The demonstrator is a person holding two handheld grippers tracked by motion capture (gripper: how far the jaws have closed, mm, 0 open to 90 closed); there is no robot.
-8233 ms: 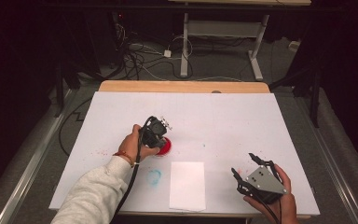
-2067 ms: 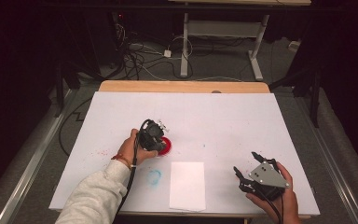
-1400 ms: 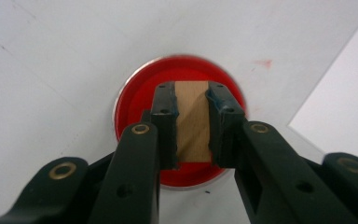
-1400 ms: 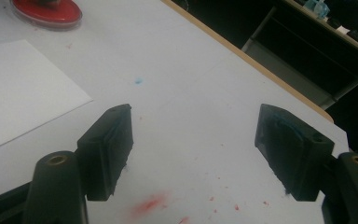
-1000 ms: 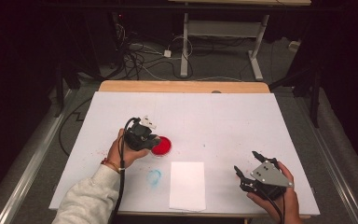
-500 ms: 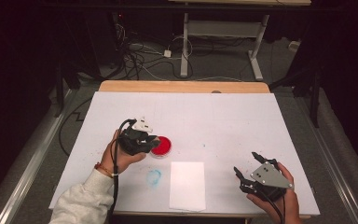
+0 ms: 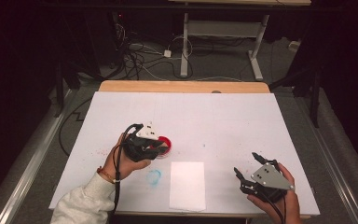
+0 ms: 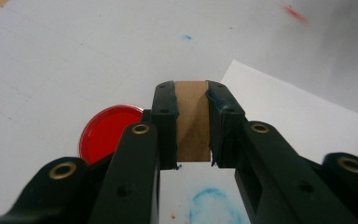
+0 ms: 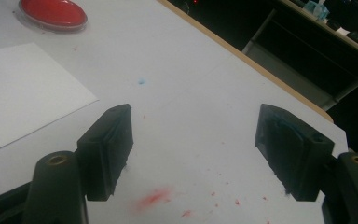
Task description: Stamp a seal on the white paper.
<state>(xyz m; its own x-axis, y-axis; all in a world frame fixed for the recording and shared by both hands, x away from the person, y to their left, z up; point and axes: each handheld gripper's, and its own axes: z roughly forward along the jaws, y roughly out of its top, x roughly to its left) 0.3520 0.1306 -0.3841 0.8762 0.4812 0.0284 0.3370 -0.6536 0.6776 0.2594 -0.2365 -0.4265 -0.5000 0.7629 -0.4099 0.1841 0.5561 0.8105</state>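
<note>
Wooden stamp block (image 8: 192, 120), clamped in the left claw (image 7: 154, 148) beside the red ink dish (image 7: 164, 145), should travel level to the white paper (image 7: 187, 184); the right claw (image 7: 248, 164) rests apart.

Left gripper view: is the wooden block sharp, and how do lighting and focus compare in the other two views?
Left gripper view: the wooden block between the jaws is fairly sharp, the near jaw arms soft, the top right corner greyed and blurred. Right gripper view: soft throughout, the red dish slightly blurred, darkness beyond the table edge. High view: the white table cover is brightly lit, its surroundings nearly black.
</note>
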